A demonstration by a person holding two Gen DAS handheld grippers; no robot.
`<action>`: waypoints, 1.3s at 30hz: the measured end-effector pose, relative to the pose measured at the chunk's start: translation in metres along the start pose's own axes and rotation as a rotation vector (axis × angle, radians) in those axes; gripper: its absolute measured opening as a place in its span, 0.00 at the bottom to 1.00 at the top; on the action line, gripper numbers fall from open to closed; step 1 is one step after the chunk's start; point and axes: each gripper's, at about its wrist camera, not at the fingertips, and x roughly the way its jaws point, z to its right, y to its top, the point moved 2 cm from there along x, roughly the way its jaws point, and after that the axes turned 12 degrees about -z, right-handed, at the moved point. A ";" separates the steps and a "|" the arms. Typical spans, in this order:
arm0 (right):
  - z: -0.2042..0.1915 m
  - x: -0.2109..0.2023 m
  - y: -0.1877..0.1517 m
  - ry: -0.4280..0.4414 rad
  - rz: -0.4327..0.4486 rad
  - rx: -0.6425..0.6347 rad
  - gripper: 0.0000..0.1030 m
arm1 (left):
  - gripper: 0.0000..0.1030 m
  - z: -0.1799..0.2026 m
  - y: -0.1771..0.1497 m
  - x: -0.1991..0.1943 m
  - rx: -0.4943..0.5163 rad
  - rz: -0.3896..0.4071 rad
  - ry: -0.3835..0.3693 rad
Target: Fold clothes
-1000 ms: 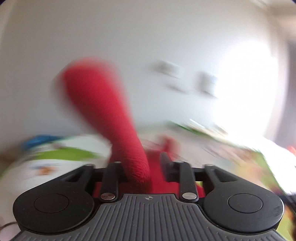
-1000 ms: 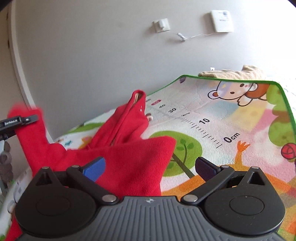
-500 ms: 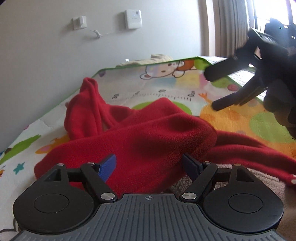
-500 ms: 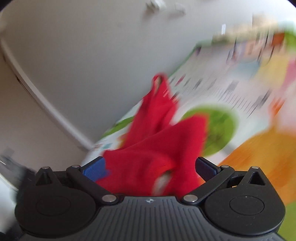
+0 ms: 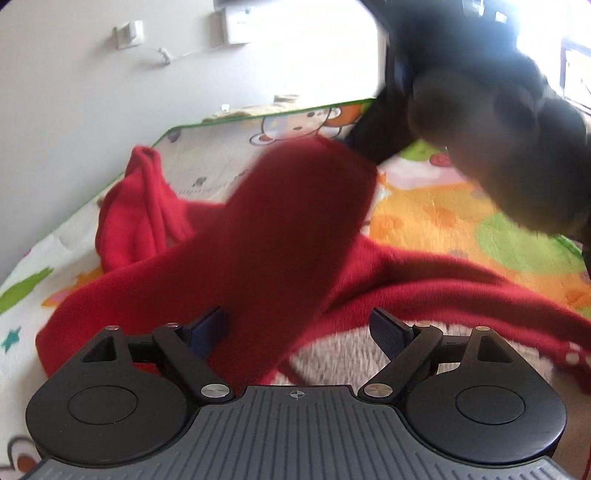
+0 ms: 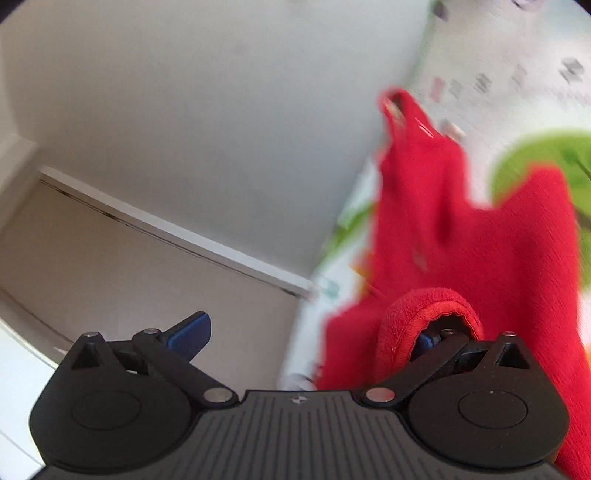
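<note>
A red fleece garment (image 5: 266, 236) lies crumpled on a colourful play mat (image 5: 436, 218); its pale inner lining (image 5: 354, 354) shows near my left gripper. My left gripper (image 5: 299, 326) is open, with a red sleeve lying between its fingers. In the right wrist view the garment (image 6: 498, 251) is at the right. My right gripper (image 6: 314, 332) is open; its right finger (image 6: 424, 341) is inside the sleeve cuff (image 6: 432, 310). The right gripper and the hand holding it (image 5: 491, 103) loom dark at the upper right of the left wrist view.
A grey wall (image 5: 74, 92) with sockets (image 5: 129, 33) borders the mat at the far edge. A beige cloth (image 5: 280, 101) lies at the mat's far edge. A white skirting board (image 6: 166, 225) and bare floor (image 6: 110, 266) show left in the right wrist view.
My left gripper let go of the sleeve and opened. My right gripper swung left over the garment, and its right finger slipped into the sleeve cuff, lifting the sleeve.
</note>
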 end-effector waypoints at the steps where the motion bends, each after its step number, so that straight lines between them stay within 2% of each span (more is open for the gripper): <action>1: -0.009 -0.007 0.005 0.019 0.027 -0.025 1.00 | 0.90 0.001 0.007 0.002 0.001 0.014 -0.003; 4: -0.030 -0.031 0.014 0.034 0.101 -0.092 1.00 | 0.91 0.001 0.026 0.011 -0.001 0.045 -0.021; 6: -0.033 -0.042 0.015 -0.031 0.128 -0.113 1.00 | 0.91 0.002 0.036 0.020 -0.009 0.047 -0.048; 7: -0.031 -0.044 0.014 -0.099 0.135 -0.124 1.00 | 0.91 0.002 0.038 0.024 -0.020 0.040 -0.071; 9: -0.023 -0.043 0.009 -0.292 0.138 -0.162 1.00 | 0.91 0.001 0.040 0.033 -0.043 0.016 -0.100; 12: -0.012 -0.035 -0.002 -0.585 0.131 -0.257 1.00 | 0.91 -0.002 0.036 0.036 -0.070 -0.004 -0.112; 13: -0.007 -0.034 -0.004 -0.647 0.127 -0.272 1.00 | 0.91 -0.004 0.034 0.035 -0.079 -0.007 -0.113; 15: 0.002 -0.034 -0.007 -0.685 0.117 -0.256 1.00 | 0.91 -0.007 0.030 0.035 -0.098 -0.015 -0.116; 18: 0.007 -0.040 -0.014 -0.684 0.119 -0.237 1.00 | 0.91 -0.026 0.020 0.019 -0.164 0.008 -0.107; 23: -0.003 -0.033 -0.026 -0.800 0.105 -0.380 1.00 | 0.94 -0.058 0.003 -0.007 -0.277 0.047 -0.092; 25: 0.000 -0.018 -0.027 -0.837 0.081 -0.427 1.00 | 0.94 -0.071 -0.003 -0.018 -0.322 0.062 -0.086; 26: 0.003 -0.008 -0.027 -0.890 0.066 -0.442 1.00 | 0.94 -0.078 -0.007 -0.023 -0.345 0.070 -0.083; 28: 0.013 0.010 -0.030 -1.048 0.034 -0.472 1.00 | 0.94 -0.087 -0.017 -0.020 -0.400 0.032 -0.062; 30: 0.033 0.022 -0.035 -1.176 -0.028 -0.515 1.00 | 0.94 -0.087 -0.027 -0.030 -0.401 0.046 -0.053; 31: 0.039 0.022 -0.037 -1.190 -0.034 -0.508 1.00 | 0.94 -0.084 -0.032 -0.040 -0.385 0.057 -0.035; 34: 0.030 -0.005 -0.041 -1.068 0.024 -0.422 1.00 | 0.94 -0.072 -0.050 -0.069 -0.331 0.088 0.032; 36: 0.013 -0.024 -0.051 -1.007 0.069 -0.458 1.00 | 0.95 -0.062 -0.066 -0.090 -0.292 0.109 0.091; 39: -0.012 -0.043 -0.080 -0.977 0.067 -0.552 1.00 | 0.96 -0.039 -0.095 -0.113 -0.281 0.124 0.106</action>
